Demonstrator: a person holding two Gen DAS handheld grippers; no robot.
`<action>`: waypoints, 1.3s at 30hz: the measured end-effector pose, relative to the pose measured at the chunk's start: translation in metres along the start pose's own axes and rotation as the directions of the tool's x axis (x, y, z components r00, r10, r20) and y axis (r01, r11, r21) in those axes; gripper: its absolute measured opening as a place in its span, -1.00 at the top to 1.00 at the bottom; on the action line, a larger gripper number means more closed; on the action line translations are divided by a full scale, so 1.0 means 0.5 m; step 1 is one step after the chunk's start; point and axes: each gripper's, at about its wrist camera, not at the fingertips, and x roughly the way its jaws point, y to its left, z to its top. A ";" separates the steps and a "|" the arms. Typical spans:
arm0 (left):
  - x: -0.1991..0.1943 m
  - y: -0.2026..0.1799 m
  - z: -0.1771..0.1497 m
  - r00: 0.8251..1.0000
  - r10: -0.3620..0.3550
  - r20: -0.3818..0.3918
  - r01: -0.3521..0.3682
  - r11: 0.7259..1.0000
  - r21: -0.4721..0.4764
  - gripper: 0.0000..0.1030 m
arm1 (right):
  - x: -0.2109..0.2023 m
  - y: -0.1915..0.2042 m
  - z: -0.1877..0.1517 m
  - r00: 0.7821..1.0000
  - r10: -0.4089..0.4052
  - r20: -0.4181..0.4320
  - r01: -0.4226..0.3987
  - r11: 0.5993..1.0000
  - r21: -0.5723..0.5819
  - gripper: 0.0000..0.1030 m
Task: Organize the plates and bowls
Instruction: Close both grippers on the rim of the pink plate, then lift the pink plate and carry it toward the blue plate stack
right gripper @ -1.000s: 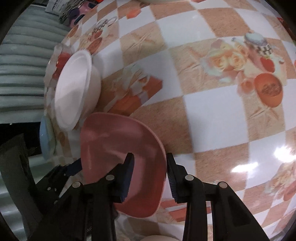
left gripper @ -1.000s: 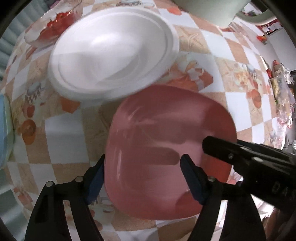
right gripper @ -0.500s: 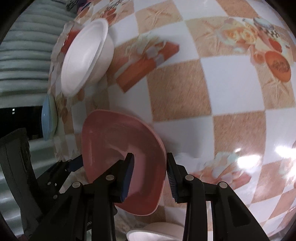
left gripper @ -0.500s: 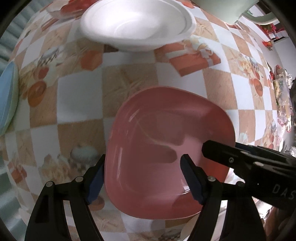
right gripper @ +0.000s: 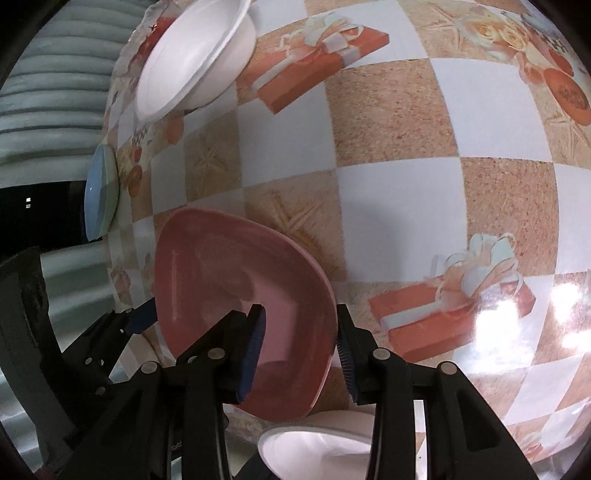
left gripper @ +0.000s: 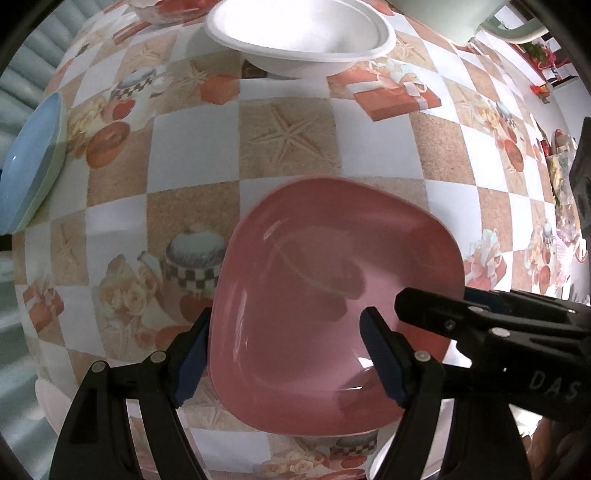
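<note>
Pink squarish plastic plate (left gripper: 332, 295) held above chequered-cloth worktop (left gripper: 288, 147), between both grippers. Left gripper (left gripper: 284, 358) straddles near-left rim, half spread; contact unclear. Right gripper (right gripper: 299, 354) nearly pressed together, pinching plate's right edge, jaws just easing apart. Beyond plate: blue-green plate stack (left gripper: 29, 162) far left, white foam bowl (left gripper: 299, 33) farthest.

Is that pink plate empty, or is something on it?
Empty. The pink plate shows only bare glossy surface with shadows and reflections; no food or smaller dish sits in it.

Pink plate (right gripper: 236, 295) pinched at its rim by right gripper (right gripper: 299, 354) — white bowl (right gripper: 195, 55) well beyond, above plate.
</note>
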 end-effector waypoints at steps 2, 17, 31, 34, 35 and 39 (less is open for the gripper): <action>-0.021 0.016 -0.019 1.000 -0.007 0.015 0.008 1.000 -0.005 -0.56 | -0.005 0.008 -0.004 1.000 0.000 0.004 0.000 1.000 -0.004 0.21; -0.098 0.062 -0.039 0.998 -0.029 0.056 0.022 0.991 0.132 -0.56 | -0.045 0.109 -0.063 0.993 -0.015 0.113 0.005 0.996 0.085 0.21; -0.182 0.206 0.029 0.996 -0.032 0.088 0.033 0.999 -0.009 -0.56 | -0.033 0.272 -0.072 0.993 -0.006 0.118 0.003 1.000 0.022 0.21; -0.201 0.246 0.019 0.995 -0.023 0.101 0.028 0.999 -0.040 -0.56 | -0.026 0.319 -0.062 0.994 -0.010 0.113 0.013 1.000 -0.022 0.21; -0.206 0.258 0.017 0.994 -0.024 0.105 0.029 0.998 -0.052 -0.56 | -0.023 0.332 -0.060 0.994 -0.011 0.112 0.014 0.999 -0.033 0.21; -0.224 0.311 0.018 0.993 -0.025 0.118 0.037 0.994 -0.107 -0.56 | -0.007 0.386 -0.044 0.995 -0.010 0.101 0.019 0.997 -0.080 0.21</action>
